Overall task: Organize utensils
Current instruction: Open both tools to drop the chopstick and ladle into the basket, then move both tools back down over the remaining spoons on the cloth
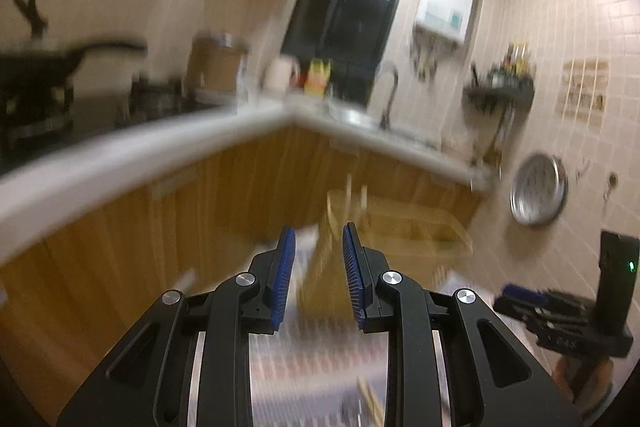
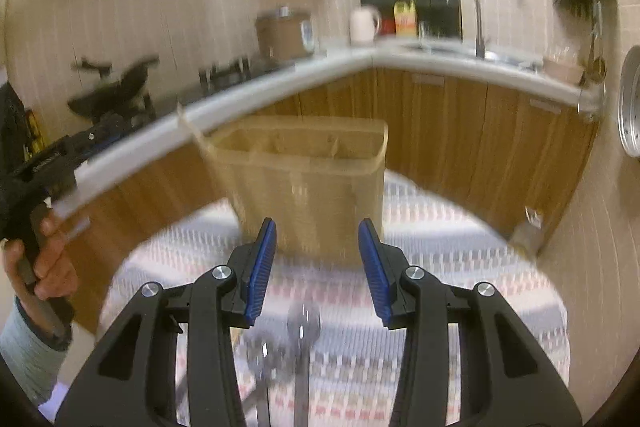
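Note:
A tan utensil holder [image 2: 312,187] with several compartments stands on a round table with a patterned cloth [image 2: 460,267]. My right gripper [image 2: 318,267] is open and empty just in front of it. Two metal spoons [image 2: 302,327] lie on the cloth below the right gripper's jaws. My left gripper [image 1: 319,275] is open, with the blurred holder [image 1: 340,255] ahead of it; wooden chopsticks [image 1: 372,399] lie on the cloth near its base. The left gripper also shows at the left of the right wrist view [image 2: 72,151], held by a hand. The right gripper shows in the left wrist view [image 1: 560,307].
A white counter [image 2: 280,83] with wooden cabinets runs behind the table. On it are a stove [image 2: 224,71], a pan [image 1: 60,63], a pot [image 2: 284,31], a mug [image 2: 364,23] and a sink with faucet [image 2: 472,15]. A round metal tray [image 1: 538,189] hangs on the tiled wall.

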Demonstrator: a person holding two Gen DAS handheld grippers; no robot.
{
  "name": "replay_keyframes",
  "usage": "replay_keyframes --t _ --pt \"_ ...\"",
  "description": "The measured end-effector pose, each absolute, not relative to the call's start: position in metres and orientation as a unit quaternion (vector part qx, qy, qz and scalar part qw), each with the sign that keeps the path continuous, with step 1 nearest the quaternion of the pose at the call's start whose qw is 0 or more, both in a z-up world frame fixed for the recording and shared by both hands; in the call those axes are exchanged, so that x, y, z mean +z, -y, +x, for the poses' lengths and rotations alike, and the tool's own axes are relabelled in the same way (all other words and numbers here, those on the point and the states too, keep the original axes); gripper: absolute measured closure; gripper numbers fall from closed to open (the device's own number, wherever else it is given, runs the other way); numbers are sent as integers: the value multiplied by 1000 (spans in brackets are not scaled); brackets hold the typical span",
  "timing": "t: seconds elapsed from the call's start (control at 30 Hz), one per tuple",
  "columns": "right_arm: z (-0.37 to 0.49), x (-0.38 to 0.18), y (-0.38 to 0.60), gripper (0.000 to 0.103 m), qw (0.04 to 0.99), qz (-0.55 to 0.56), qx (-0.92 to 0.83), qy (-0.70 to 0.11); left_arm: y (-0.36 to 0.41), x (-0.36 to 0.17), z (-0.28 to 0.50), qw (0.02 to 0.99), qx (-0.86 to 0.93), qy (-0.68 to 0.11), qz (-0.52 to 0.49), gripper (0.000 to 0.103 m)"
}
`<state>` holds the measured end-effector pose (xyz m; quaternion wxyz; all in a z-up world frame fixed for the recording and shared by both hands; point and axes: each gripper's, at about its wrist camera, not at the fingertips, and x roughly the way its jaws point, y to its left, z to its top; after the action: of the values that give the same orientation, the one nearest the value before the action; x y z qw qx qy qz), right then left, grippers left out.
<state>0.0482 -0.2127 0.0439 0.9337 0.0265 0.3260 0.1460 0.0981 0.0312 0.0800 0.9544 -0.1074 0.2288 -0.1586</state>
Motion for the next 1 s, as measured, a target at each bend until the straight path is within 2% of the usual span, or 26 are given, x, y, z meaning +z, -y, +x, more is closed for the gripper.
replay_keyframes --t 0.17,0.47,0.53,0.67,0.83,1.0 --pt "38 20 203 64 904 22 160 -396 -27 35 97 912 -193 -347 -107 79" --pt "28 -23 180 64 837 27 190 -512 4 -25 92 866 -213 -451 -15 79" --pt "23 -30 173 65 829 11 190 -526 10 -30 89 856 -226 -464 -8 79" --pt "17 -42 162 73 815 -14 190 -547 28 -42 83 844 -226 -486 26 79" --pt "14 -53 160 74 809 -27 177 -560 41 -52 81 832 -228 -503 47 79" --pt "15 -62 156 83 802 -40 176 -569 47 -58 81 830 -225 -507 57 79"
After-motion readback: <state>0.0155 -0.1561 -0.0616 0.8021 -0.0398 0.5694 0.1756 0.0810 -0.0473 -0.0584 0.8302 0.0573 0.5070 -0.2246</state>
